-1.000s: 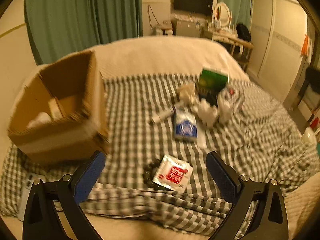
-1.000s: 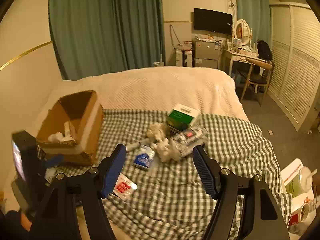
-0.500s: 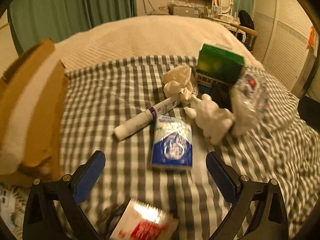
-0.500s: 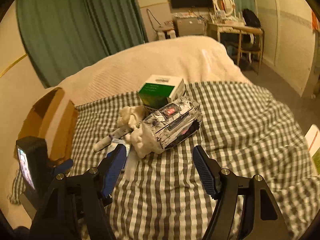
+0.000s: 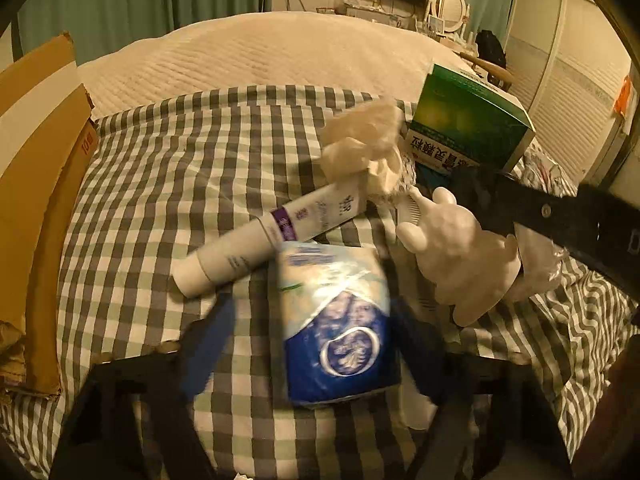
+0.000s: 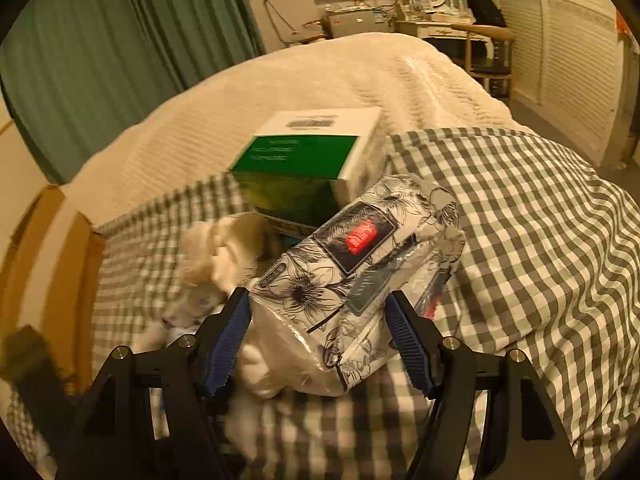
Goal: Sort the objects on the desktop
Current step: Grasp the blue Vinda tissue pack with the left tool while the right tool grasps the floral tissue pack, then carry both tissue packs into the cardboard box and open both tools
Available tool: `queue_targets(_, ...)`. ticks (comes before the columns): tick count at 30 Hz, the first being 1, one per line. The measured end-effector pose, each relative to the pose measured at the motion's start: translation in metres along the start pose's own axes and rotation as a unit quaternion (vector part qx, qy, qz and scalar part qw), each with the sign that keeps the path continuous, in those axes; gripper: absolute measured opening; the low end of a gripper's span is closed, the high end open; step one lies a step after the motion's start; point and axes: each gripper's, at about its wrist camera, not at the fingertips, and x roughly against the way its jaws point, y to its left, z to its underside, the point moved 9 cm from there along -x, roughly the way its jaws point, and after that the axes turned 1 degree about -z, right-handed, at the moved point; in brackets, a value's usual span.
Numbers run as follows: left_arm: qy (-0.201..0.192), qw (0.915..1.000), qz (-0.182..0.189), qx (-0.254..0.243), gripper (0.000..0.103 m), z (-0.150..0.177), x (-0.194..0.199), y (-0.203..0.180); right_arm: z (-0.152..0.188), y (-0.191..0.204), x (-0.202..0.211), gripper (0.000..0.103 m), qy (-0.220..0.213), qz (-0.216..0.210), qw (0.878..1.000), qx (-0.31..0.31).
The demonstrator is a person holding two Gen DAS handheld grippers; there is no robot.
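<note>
The cloth [image 5: 180, 168] on the bed is a grey-and-white check. The tissue pack [image 5: 340, 320] is blue and white, the tube [image 5: 272, 236] white with a purple band, the box [image 6: 304, 160] green and white, the pouch [image 6: 360, 272] white with black flowers, the curtains [image 6: 120, 40] green.

The left gripper [image 5: 310, 344] points steeply down, its jaws closing, motion-blurred, with a packet between them. The right gripper [image 6: 318, 338] also angles down, jaws parted either side of a wrapped pack; whether its pads [image 6: 408, 344] touch it cannot be told.
</note>
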Motion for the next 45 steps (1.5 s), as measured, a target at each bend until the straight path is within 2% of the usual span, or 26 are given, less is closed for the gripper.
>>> queue_targets(1, -0.003, 1.0, 0.003, -0.003, 0.057, 0.0, 0.002, -0.001, 0.001, -0.002, -0.001, 0.068, -0.001, 0.002, 1.0, -0.001)
queue_targets(7, -0.003, 1.0, 0.007, 0.005, 0.053, 0.001, 0.006, -0.001, 0.012, -0.022, 0.018, 0.036, -0.012, 0.018, 1.0, 0.0)
queue_targets(11, -0.005, 0.9996, 0.01, 0.024, 0.052, 0.004, 0.015, 0.005, 0.021, -0.045, 0.036, 0.025, -0.017, 0.009, 0.999, -0.03)
queue_targets(16, -0.004, 0.9991, 0.016, 0.039, 0.052, 0.012, 0.03, 0.011, 0.041, -0.063, 0.064, 0.024, -0.01, 0.007, 0.999, -0.05)
queue_targets(21, -0.018, 0.9991, 0.013, 0.035, 0.052, 0.02, 0.059, 0.013, 0.054, -0.065, 0.093, 0.023, -0.004, 0.007, 0.999, -0.045)
queue_targets(25, -0.045, 0.9987, 0.01, 0.023, 0.052, 0.013, 0.093, 0.011, 0.063, -0.052, 0.126, 0.023, -0.003, 0.013, 1.0, -0.02)
queue_targets(30, -0.08, 0.9962, 0.026, 0.021, 0.052, 0.001, 0.143, 0.013, 0.063, -0.037, 0.167, 0.023, -0.013, 0.015, 1.0, 0.011)
queue_targets(33, -0.092, 0.9947, 0.036, 0.03, 0.052, -0.008, 0.172, 0.023, 0.06, -0.021, 0.192, 0.023, -0.021, 0.016, 0.999, 0.031)
queue_targets(38, -0.124, 0.9915, 0.027, 0.03, 0.052, -0.028, 0.216, 0.049, 0.046, 0.015, 0.226, 0.023, -0.045, 0.007, 0.997, 0.058)
queue_targets(45, -0.161, 0.9861, 0.012, 0.04, 0.052, -0.057, 0.261, 0.095, 0.025, 0.088, 0.256, 0.023, -0.067, -0.037, 0.992, 0.099)
